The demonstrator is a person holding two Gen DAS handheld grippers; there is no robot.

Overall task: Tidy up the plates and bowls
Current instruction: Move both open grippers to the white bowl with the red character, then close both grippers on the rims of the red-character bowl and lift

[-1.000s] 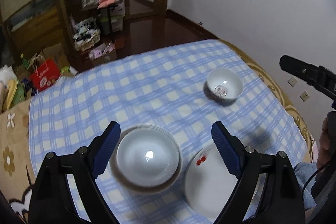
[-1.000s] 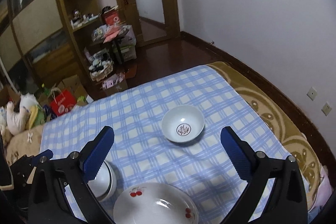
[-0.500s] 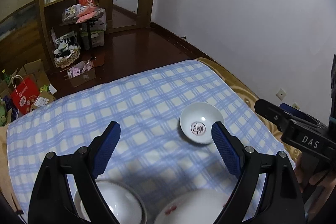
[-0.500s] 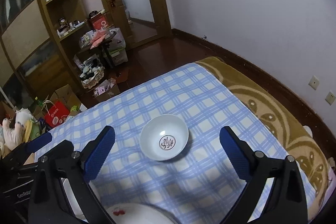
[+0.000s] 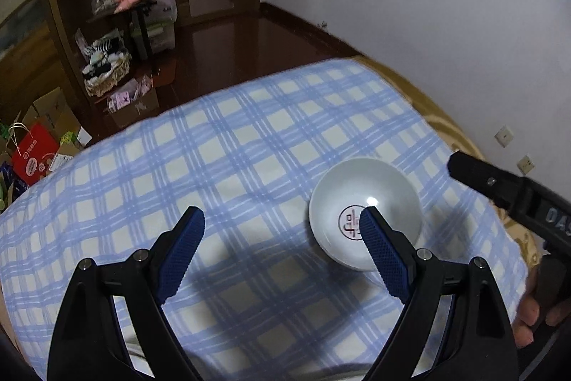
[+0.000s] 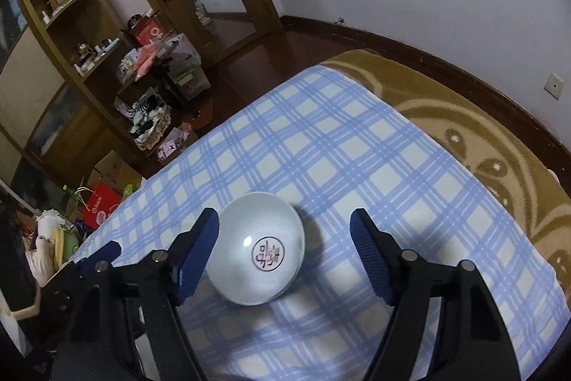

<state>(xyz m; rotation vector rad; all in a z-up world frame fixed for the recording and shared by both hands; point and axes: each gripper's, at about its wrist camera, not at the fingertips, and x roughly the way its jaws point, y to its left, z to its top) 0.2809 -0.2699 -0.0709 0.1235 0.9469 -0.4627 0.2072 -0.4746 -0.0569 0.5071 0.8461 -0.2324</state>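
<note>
A white bowl (image 5: 364,199) with a red round mark inside sits on the blue checked cloth (image 5: 232,166). My left gripper (image 5: 282,220) is open, and its right finger (image 5: 382,256) overlaps the bowl's near side. In the right wrist view the bowl (image 6: 258,249) lies between the fingers of my open right gripper (image 6: 285,220), close to the left finger (image 6: 196,249). The right gripper also shows at the right edge of the left wrist view (image 5: 514,199). The plates are out of view.
The cloth covers a table with a brown patterned cover (image 6: 464,131) showing at its right side. Beyond the far edge are a dark wooden floor, a cluttered shelf unit (image 5: 107,6), boxes and a red bag (image 5: 32,156). A white wall (image 5: 428,6) is at the right.
Both grippers have moved forward toward the marked bowl. The plates and the plain bowl have dropped out of view below. The bowl now lies between the right gripper's fingers.
</note>
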